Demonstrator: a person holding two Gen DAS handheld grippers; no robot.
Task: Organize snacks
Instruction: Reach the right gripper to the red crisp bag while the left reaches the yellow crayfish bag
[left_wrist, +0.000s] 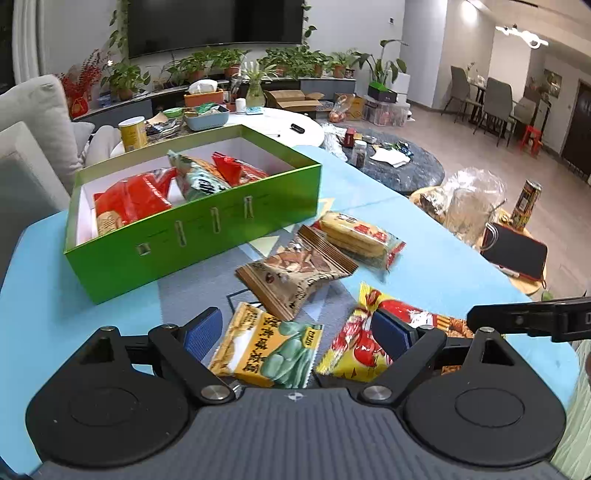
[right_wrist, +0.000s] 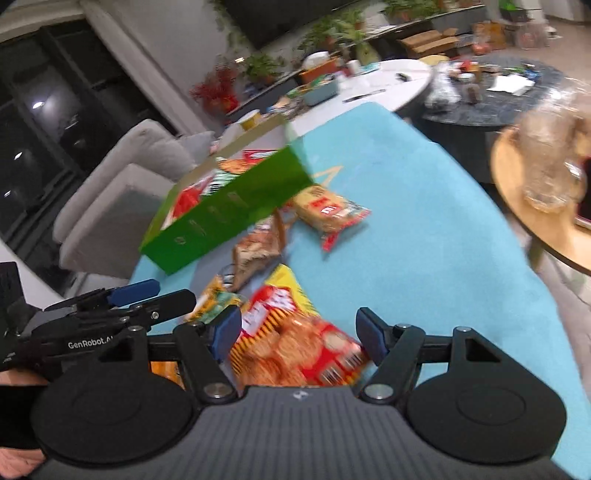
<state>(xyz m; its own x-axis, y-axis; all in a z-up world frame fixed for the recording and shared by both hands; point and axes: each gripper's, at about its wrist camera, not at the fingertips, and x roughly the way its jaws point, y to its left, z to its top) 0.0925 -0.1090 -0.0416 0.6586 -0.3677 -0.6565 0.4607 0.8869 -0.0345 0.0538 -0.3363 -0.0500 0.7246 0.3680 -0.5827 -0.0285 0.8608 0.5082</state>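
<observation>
An open green box on the light blue table holds several red and green packets. In front of it lie a brown packet and a yellow biscuit packet. My left gripper is open low over a yellow-green packet, its pads clear of it. A red-yellow cracker packet lies flat to the right. My right gripper hangs over that cracker packet, pads either side and not seen pressing; this view is blurred. The box stands beyond, and the left gripper's fingers show at the left.
A round wooden side table to the right carries a phone, a glass jug and a can. A grey sofa stands left. Behind the box, a white table holds a yellow tub.
</observation>
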